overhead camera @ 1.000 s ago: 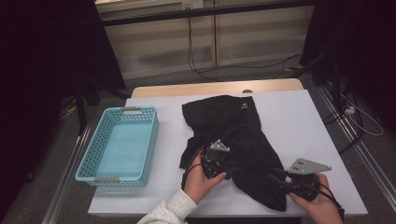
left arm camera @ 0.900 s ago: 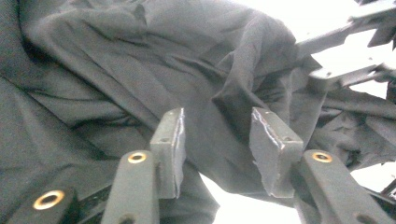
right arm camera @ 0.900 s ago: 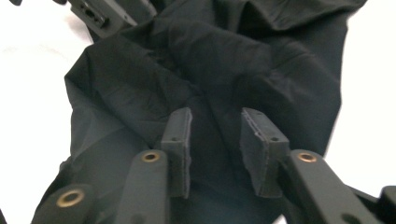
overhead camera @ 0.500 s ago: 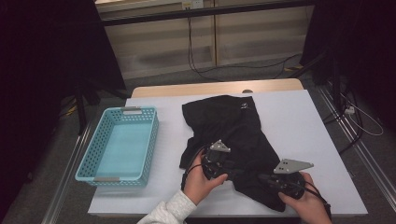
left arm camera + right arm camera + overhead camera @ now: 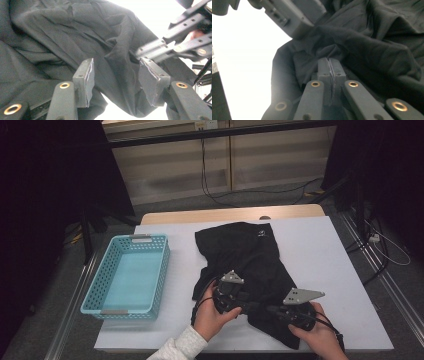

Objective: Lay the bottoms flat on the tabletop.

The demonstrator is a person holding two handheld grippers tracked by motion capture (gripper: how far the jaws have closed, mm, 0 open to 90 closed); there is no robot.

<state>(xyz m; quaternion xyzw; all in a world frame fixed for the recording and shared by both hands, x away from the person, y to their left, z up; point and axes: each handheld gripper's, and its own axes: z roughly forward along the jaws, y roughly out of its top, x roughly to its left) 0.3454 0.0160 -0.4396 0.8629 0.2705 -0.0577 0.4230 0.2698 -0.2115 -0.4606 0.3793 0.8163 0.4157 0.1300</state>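
A crumpled black garment [image 5: 250,255] lies in the middle of the white table [image 5: 325,250]. At its near edge my left gripper [image 5: 245,302] points right. Its jaws have just been opening and stand apart, and a raised fold of the garment [image 5: 117,62] sits between the pads [image 5: 86,82] without being pressed. My right gripper [image 5: 262,309] points left toward it. In the right gripper view, my right gripper [image 5: 329,61] is shut, pinching a puckered fold of the cloth [image 5: 362,47] at its tips. The two grippers' tips nearly meet.
A light-blue mesh basket [image 5: 97,280] stands on the table's left side with nothing in it. Bare white tabletop lies to the garment's right. Cables run across the floor behind the table, and dark stands flank both sides.
My right hand has slid left along the garment's near edge toward the left gripper. The left hand has stayed in place.
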